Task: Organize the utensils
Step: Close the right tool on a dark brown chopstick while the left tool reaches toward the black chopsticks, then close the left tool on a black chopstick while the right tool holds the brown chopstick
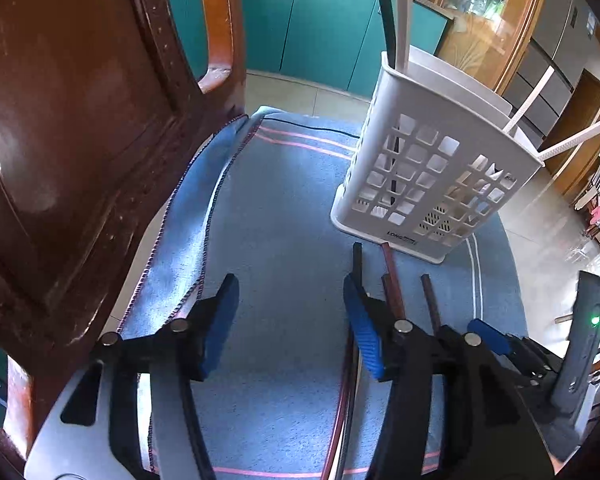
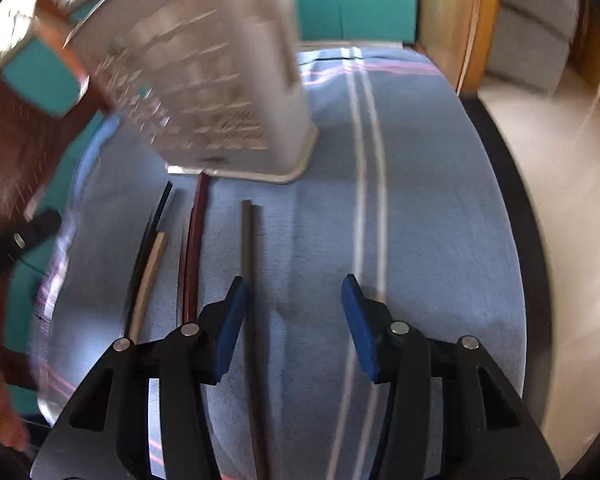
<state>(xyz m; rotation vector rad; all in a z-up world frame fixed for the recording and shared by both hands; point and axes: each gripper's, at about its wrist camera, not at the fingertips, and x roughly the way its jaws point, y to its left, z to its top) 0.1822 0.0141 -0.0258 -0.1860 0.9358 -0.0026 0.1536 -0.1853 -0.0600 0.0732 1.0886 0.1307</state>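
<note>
Open blue towel [image 1: 284,220] fills the frame's centre, hemmed by the wooden chair [image 1: 60,140] at left, the white basket [image 1: 432,176] upper right, and chopsticks [image 2: 194,248] lying lower centre.

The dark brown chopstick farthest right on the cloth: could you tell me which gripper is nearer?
Right. The right gripper is open over the dark brown chopstick, which runs beside its left finger; the left gripper is over bare cloth to the chopstick's left.
</note>
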